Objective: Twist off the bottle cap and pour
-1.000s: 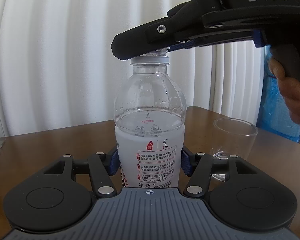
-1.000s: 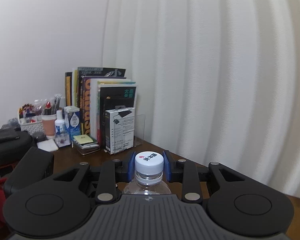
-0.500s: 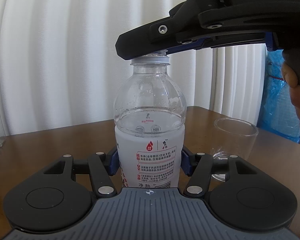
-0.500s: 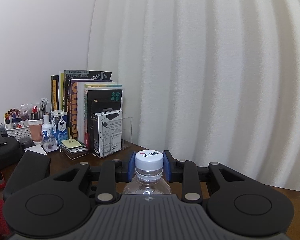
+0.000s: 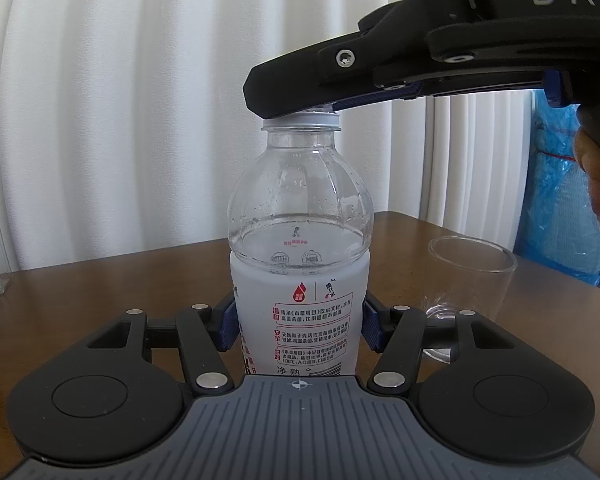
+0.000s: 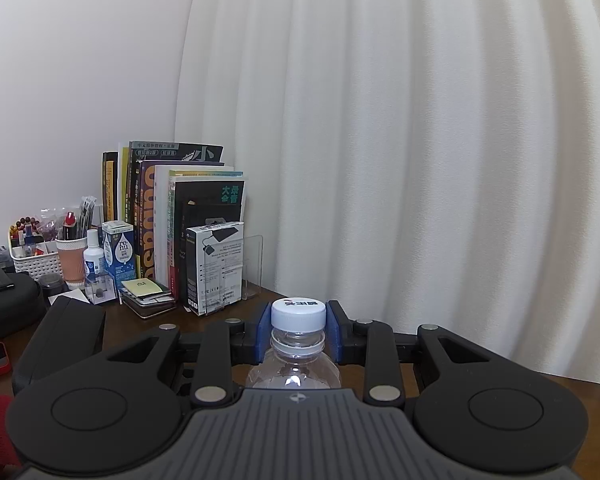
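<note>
A clear water bottle point(image 5: 300, 264) with a white label stands upright on the brown table point(image 5: 100, 280), about two-thirds full. My left gripper point(image 5: 300, 330) is shut on its labelled body. My right gripper point(image 6: 299, 330) is shut on the white cap point(image 6: 298, 312) at the top of the neck; in the left wrist view it point(image 5: 300, 92) reaches in from the upper right and hides the cap. An empty clear cup point(image 5: 466, 284) stands just right of the bottle.
A row of books point(image 6: 172, 216), small boxes, a pen basket point(image 6: 32, 252) and a black case point(image 6: 4, 304) fill the table's far left corner. White curtains hang behind. A blue plastic bag point(image 5: 564, 208) is off the table's right edge.
My right gripper has turned around the bottle's axis with the cap in it; the books drifted right in its view. The bottle and left gripper stayed still.
</note>
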A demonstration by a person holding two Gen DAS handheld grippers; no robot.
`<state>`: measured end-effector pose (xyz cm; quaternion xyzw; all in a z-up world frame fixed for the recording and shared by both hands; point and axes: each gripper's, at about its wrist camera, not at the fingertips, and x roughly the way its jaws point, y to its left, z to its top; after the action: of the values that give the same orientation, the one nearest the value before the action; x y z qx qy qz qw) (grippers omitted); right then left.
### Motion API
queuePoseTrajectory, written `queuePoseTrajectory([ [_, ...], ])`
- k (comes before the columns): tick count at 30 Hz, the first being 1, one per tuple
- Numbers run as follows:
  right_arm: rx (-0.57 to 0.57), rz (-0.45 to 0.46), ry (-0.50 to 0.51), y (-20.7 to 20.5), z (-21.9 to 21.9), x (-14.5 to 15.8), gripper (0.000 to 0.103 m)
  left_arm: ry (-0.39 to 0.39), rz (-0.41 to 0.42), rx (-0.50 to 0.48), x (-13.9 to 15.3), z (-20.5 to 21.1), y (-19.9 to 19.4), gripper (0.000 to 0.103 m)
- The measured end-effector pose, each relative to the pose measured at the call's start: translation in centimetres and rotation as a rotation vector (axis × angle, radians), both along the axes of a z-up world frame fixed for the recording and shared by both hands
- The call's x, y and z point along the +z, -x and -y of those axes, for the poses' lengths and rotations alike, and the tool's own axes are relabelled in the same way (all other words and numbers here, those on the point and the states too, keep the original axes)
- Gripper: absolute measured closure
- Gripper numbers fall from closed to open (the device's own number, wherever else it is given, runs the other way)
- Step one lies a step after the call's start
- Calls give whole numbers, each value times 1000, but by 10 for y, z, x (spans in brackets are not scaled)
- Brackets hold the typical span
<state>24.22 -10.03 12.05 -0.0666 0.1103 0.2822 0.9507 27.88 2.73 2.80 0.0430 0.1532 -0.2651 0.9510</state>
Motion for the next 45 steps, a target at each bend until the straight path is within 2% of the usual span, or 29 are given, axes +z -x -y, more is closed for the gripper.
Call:
queuePoseTrajectory([
  [16,5,11,2,1,2,0,69,-3,-1,5,1,2,2,45],
  [45,5,13,-56,4,12,-3,71,-8,-1,10,2,8,1,45],
])
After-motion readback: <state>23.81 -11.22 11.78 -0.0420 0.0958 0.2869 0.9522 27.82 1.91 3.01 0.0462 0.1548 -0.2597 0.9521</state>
